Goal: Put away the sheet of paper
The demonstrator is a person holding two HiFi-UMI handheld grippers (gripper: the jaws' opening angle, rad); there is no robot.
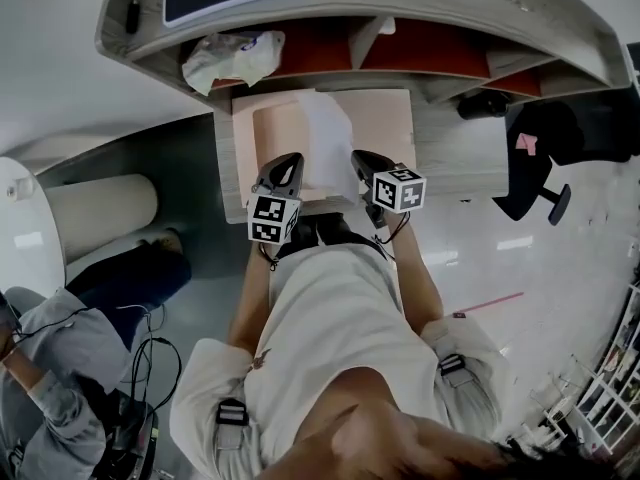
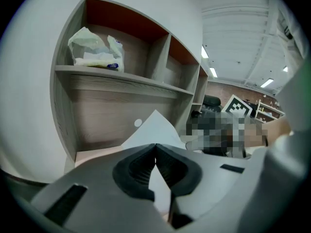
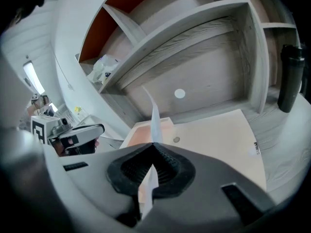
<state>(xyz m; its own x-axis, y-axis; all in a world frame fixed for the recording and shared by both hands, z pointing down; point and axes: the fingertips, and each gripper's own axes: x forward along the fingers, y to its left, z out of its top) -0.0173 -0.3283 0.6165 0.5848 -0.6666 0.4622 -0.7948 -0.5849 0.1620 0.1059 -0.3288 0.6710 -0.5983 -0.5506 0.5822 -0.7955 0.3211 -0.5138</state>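
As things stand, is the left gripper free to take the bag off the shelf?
Probably not: the left gripper has its jaws shut on the sheet of paper, though the bag sits on an open shelf.

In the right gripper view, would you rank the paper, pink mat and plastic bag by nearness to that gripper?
1. sheet of paper: pinched in the right gripper.
2. pink mat: lying just ahead, below.
3. plastic bag: on the shelf, upper left.

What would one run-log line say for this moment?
left gripper: shut on sheet of paper | right gripper: shut on sheet of paper | sheet of paper: held over pink mat | put away: not yet
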